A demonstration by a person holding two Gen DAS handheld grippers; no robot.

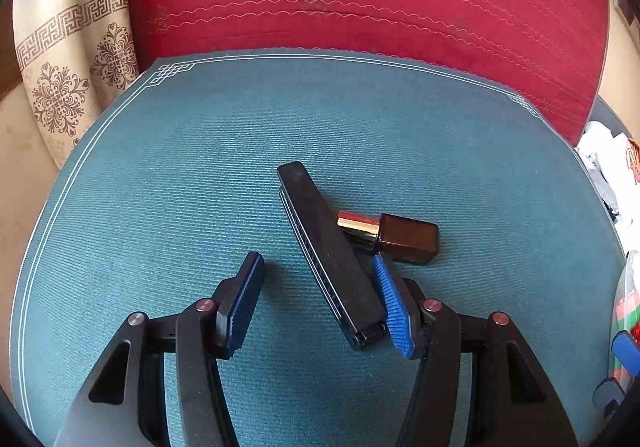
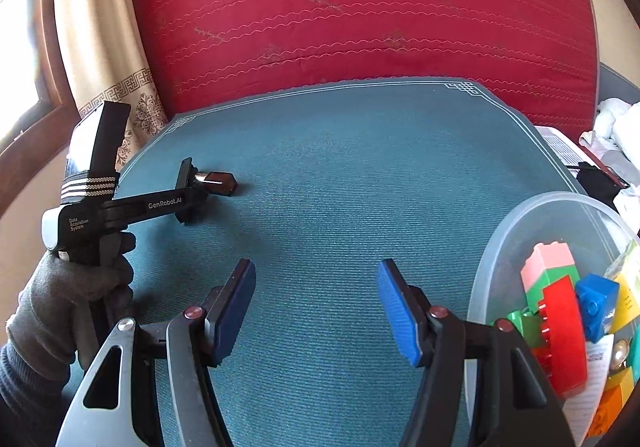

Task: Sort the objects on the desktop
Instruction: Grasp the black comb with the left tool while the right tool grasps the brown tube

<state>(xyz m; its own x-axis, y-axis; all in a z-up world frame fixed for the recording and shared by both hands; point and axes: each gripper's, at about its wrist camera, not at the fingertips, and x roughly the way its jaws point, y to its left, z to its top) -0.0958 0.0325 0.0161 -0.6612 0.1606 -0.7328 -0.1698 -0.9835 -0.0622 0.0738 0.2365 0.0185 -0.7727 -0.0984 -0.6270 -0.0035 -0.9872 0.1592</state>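
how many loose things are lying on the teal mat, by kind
Harmonica: 1
Lipstick: 1
Total on the teal mat: 2
Not counted: the toy bricks, which sit in the plastic bowl at the mat's edge.

On the mat (image 1: 160, 187) a harmonica (image 1: 328, 247) lies against a lipstick (image 1: 392, 233); a bowl (image 2: 520, 231) of bricks (image 2: 560, 299) sits right.
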